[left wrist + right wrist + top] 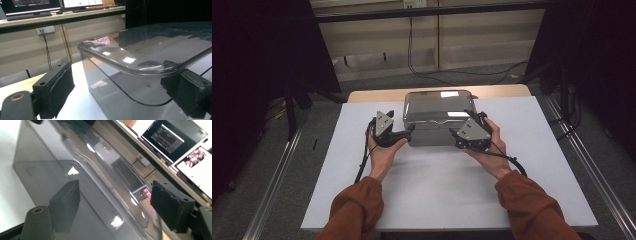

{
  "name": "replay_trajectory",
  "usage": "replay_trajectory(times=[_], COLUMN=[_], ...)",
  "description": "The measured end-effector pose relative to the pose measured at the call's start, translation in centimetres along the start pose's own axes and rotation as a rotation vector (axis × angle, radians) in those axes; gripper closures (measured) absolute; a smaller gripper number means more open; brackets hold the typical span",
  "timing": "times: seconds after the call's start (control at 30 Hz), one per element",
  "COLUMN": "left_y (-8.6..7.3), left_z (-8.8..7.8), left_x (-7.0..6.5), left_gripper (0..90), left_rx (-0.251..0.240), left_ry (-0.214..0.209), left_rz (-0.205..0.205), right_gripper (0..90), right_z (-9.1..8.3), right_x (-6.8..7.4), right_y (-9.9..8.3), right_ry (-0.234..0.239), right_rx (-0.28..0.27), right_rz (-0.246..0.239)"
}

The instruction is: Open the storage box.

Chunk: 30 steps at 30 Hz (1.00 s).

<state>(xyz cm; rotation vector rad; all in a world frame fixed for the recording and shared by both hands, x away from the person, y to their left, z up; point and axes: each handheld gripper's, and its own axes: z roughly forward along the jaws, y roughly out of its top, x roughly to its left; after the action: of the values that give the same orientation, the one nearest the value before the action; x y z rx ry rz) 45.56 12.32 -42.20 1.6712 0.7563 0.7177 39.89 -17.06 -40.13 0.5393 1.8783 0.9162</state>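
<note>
A clear plastic box (434,115) with a smoky transparent lid (155,47) stands at the middle back of the white table (437,180). My left gripper (406,133) is at the box's near left corner. It is open, and in the left gripper view (120,93) its jaws straddle the lid's rim at that corner. My right gripper (455,134) is at the near right corner, also open. The right gripper view (117,206) has the lid's edge (100,170) running between the two black pads (65,203). Neither pair of pads is pressed on the rim.
A wooden strip (372,95) edges the table behind the box. Black cables (412,55) hang to the floor beyond. Metal rails (277,175) run along both sides. Monitors (167,137) and a wall socket (46,30) stand on and under a far desk.
</note>
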Motion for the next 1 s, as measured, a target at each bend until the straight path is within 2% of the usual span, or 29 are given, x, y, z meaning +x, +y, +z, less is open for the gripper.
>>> replay_trajectory(times=[0.03, 0.07, 0.1, 0.13, 0.33, 0.4, 0.43, 0.5, 0.53, 0.63, 0.67, 0.77, 0.8, 1.0], left_y=[0.0, 0.0, 0.0, 0.0, -0.1, -0.1, -0.1, -0.1, 0.0, 0.2, 0.2, 0.3, 0.4, 0.9], left_z=[0.0, 0.0, 0.0, 0.0, 0.2, 0.2, 0.2, 0.2, 0.1, 0.1, 0.1, 0.0, 0.0, 0.1], left_x=[0.0, 0.0, 0.0, 0.0, 0.0, 0.0, 0.0, 0.0, 0.0, 0.0, 0.0, 0.1, 0.0, -0.2], left_gripper=[11.1, 11.1, 11.1, 11.1, 11.0, 11.3, 11.4, 11.5, 11.5, 11.5, 11.5, 11.5, 11.8, 15.2], left_rx=[0.001, -0.001, -0.002, -0.002, 0.0, -0.003, -0.003, -0.004, -0.01, -0.017, -0.015, -0.019, -0.021, -0.034], left_ry=[-0.003, -0.001, -0.002, -0.001, 0.004, 0.002, 0.002, 0.002, -0.003, 0.001, -0.003, 0.0, 0.001, -0.03], left_rz=[0.002, -0.003, -0.006, -0.005, -0.003, -0.005, -0.005, -0.006, -0.013, -0.007, -0.013, -0.006, -0.005, 0.019], right_gripper=[21.0, 19.6, 19.6, 18.9, 16.6, 16.7, 20.7, 21.6, 21.8, 23.3, 23.7, 25.1, 27.3, 32.4], right_z=[0.0, -0.1, -0.1, -0.1, 0.0, -0.1, -0.1, -0.1, -0.1, -0.1, 0.1, 0.2, 0.3, 0.3], right_x=[-0.3, -0.9, -0.9, -1.4, -2.2, -2.3, -2.4, -2.6, -2.8, -2.9, -3.0, -3.2, -3.4, -4.0], right_y=[-0.1, -0.5, -0.5, -0.9, -1.9, -1.8, -1.8, -1.7, -1.6, -1.8, -1.9, -2.1, -2.3, -2.5], right_ry=[0.002, 0.013, 0.013, 0.023, 0.039, 0.037, 0.035, 0.033, 0.035, 0.03, 0.032, 0.036, 0.034, 0.037], right_rx=[-0.003, -0.005, -0.005, -0.005, 0.014, 0.003, -0.01, -0.018, -0.03, -0.027, -0.034, -0.034, -0.036, -0.05], right_rz=[0.023, 0.08, 0.08, 0.122, 0.171, 0.18, 0.192, 0.191, 0.212, 0.209, 0.231, 0.242, 0.261, 0.287])
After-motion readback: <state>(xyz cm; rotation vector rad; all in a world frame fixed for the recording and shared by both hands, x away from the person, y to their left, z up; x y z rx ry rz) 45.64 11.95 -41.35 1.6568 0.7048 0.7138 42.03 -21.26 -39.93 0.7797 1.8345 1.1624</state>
